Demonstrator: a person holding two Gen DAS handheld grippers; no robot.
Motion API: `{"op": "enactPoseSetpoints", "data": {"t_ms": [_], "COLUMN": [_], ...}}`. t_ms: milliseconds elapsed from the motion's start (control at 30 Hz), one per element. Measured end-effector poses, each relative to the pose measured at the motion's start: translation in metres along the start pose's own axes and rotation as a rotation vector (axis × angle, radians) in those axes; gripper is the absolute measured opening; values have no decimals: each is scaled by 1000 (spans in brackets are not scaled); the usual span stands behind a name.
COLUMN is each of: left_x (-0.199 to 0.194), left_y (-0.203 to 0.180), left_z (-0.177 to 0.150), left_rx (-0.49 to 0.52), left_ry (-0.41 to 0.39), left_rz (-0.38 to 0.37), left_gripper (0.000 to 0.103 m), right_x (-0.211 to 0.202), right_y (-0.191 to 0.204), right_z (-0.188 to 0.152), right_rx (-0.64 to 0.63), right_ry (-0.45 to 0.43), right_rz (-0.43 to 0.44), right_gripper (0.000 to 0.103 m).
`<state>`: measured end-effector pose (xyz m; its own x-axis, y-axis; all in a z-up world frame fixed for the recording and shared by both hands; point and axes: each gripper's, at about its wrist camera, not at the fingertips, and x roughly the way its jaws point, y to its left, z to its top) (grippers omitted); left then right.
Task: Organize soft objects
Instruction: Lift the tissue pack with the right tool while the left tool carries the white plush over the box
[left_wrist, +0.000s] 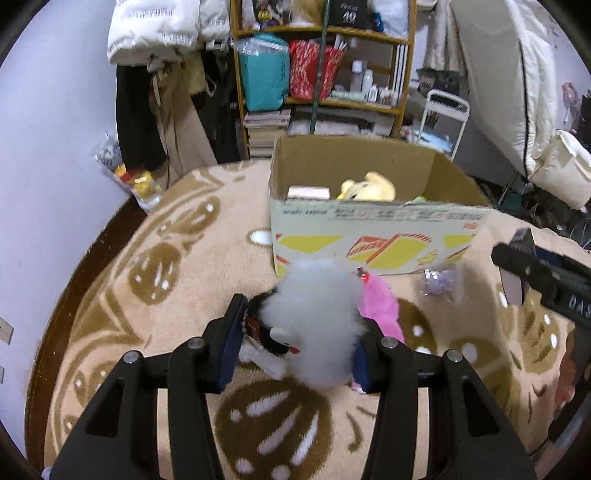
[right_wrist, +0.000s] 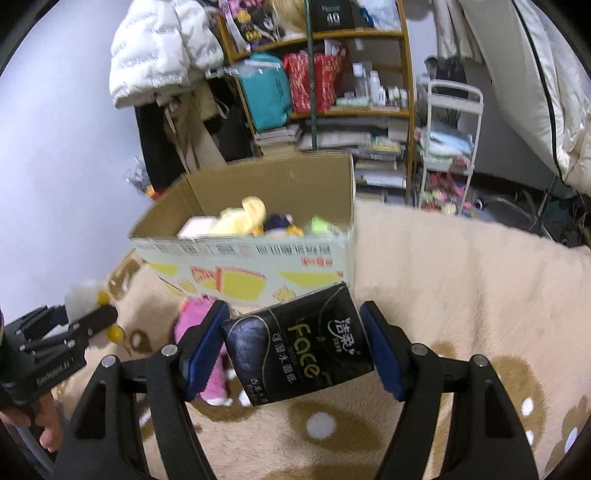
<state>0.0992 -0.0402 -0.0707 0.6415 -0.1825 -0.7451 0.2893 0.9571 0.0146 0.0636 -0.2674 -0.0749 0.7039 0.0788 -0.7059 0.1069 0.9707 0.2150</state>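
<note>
My left tool (left_wrist: 299, 332) is clamped on a fluffy white plush toy (left_wrist: 317, 317). It weighs almost nothing and squashes easily, so I judge a grip across its middle safest; the fur could slip. A bead chain and a small tag hang beside the left finger, their print too small to read. My right tool (right_wrist: 295, 339) pinches a black tissue pack (right_wrist: 299, 347) by its two ends. It looks soft, light and slick-wrapped, and is printed "Face" with Chinese characters. Just past both tools lies a pink plush (left_wrist: 380, 306) on the patterned blanket (left_wrist: 192, 258), and beyond that the cardboard box (left_wrist: 369, 236), with blurred Chinese print, holds a yellow plush (left_wrist: 369, 186).
</note>
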Motion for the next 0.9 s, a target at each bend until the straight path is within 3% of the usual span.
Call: {"op": "enactPoseSetpoints", "data": {"t_ms": [467, 900], "left_x": [-53, -72], "left_y": [2, 0], "left_z": [14, 62], "left_rx": [3, 61], "left_ry": [-224, -363], "left_rz": [17, 73], "left_gripper": [48, 48], "right_x": [-57, -60], "right_y": [3, 9], "right_z": [38, 86], "right_rx": [-17, -71], "right_ry": [-215, -288], "right_rz": [37, 17], "right_gripper": [76, 76]}}
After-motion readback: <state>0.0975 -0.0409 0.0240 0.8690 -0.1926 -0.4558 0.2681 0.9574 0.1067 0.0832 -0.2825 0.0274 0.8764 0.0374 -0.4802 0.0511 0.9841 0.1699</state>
